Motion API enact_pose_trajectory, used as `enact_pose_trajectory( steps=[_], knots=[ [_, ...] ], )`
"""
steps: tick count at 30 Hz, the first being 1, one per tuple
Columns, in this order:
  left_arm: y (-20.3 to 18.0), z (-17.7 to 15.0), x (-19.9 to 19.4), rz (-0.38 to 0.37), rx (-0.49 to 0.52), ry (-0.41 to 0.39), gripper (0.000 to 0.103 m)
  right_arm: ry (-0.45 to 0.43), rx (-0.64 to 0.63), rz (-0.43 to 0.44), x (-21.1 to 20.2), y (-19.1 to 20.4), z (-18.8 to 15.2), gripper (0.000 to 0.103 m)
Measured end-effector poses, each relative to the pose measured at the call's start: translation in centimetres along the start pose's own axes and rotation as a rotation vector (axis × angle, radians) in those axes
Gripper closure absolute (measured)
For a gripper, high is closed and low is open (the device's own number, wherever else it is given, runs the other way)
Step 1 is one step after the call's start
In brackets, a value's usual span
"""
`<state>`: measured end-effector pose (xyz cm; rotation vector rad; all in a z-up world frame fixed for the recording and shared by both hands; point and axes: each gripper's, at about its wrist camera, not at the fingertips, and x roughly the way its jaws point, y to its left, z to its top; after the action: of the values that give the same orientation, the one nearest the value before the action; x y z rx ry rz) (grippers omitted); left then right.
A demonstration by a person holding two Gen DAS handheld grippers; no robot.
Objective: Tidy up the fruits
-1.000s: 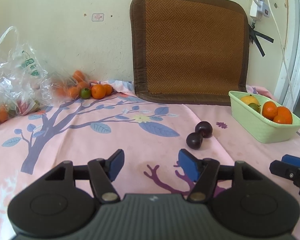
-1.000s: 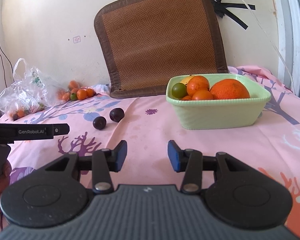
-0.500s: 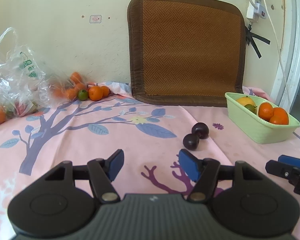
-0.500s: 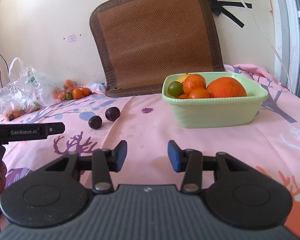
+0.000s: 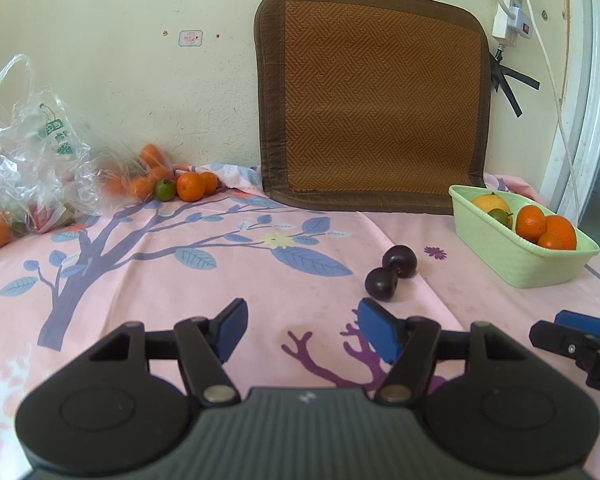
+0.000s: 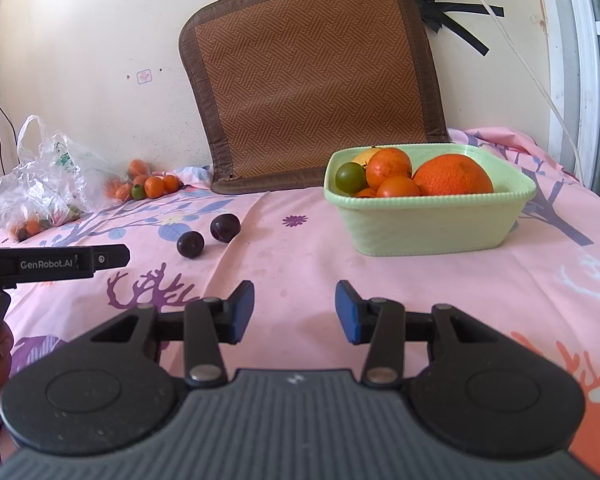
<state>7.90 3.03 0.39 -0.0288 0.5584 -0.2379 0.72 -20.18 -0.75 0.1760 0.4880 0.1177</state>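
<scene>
Two dark plums (image 5: 380, 283) (image 5: 399, 261) lie touching on the pink cloth, just ahead and right of my left gripper (image 5: 302, 314). It is open, with nothing between its blue pads. The right wrist view has the same plums (image 6: 190, 244) (image 6: 225, 228) ahead to the left. My right gripper (image 6: 295, 298) is also open and holds nothing. A pale green basket (image 6: 420, 226) with oranges and a green fruit stands ahead of it to the right. In the left wrist view the basket (image 5: 512, 266) is at the right. Loose oranges (image 5: 190, 186) and a green fruit (image 5: 165, 189) lie by the back wall.
A clear plastic bag (image 5: 32, 160) with more fruit sits at the back left. A brown woven cushion (image 5: 372, 100) leans on the wall. A white cable (image 5: 552, 80) hangs at the right. The right gripper (image 5: 580, 336) shows at the right edge, the left gripper (image 6: 60, 264) at the left.
Both views have drifted very slightly. No fruit has moved and neither gripper has taken hold of anything.
</scene>
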Motion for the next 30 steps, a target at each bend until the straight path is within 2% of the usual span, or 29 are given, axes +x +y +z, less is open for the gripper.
enact_pose_trajectory(
  steps=[30],
  knots=[
    [-0.11,0.02,-0.04,0.002,0.000,-0.002,0.037,0.000,0.001,-0.002,-0.05,0.06,0.02,0.056]
  ],
)
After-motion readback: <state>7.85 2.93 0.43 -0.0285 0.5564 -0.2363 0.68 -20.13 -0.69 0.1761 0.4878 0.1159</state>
